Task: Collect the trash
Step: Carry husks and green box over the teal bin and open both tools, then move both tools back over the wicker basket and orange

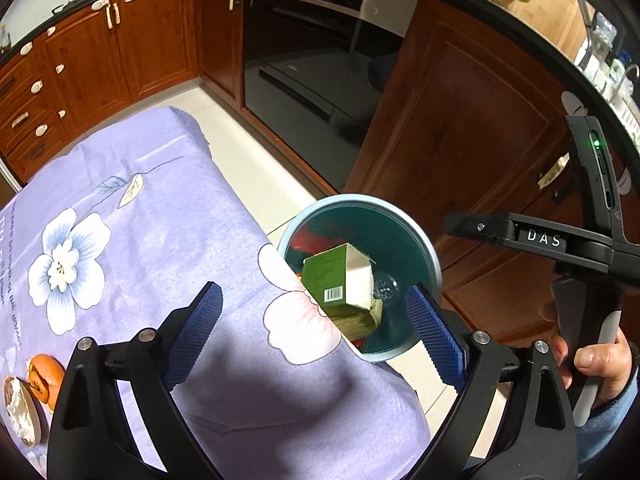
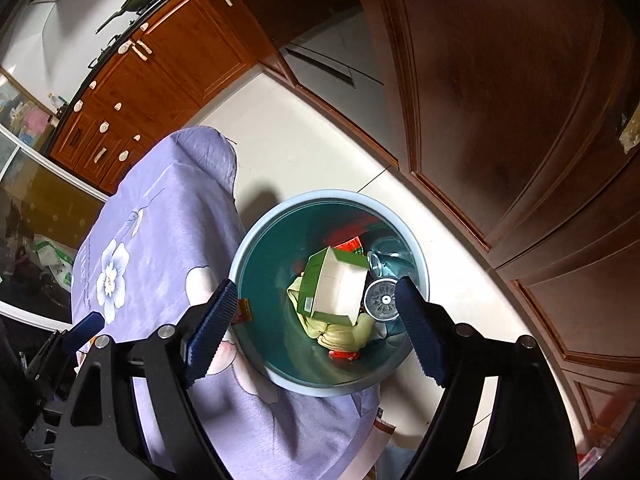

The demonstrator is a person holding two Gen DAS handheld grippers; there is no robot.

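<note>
On the table's left edge sit an orange and a small dish. The left gripper hangs over the table's right edge, jaws wide apart and empty. Just beyond that edge, on the floor, stands the bin, holding a green box and a can. The right gripper hangs above it, jaws spread, gripping nothing.

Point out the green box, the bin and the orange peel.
green box (image 2: 338,294): right wrist view, its pale open side.
bin (image 2: 264,280): right wrist view, teal inner wall.
orange peel (image 1: 44,376): left wrist view, its middle.
</note>
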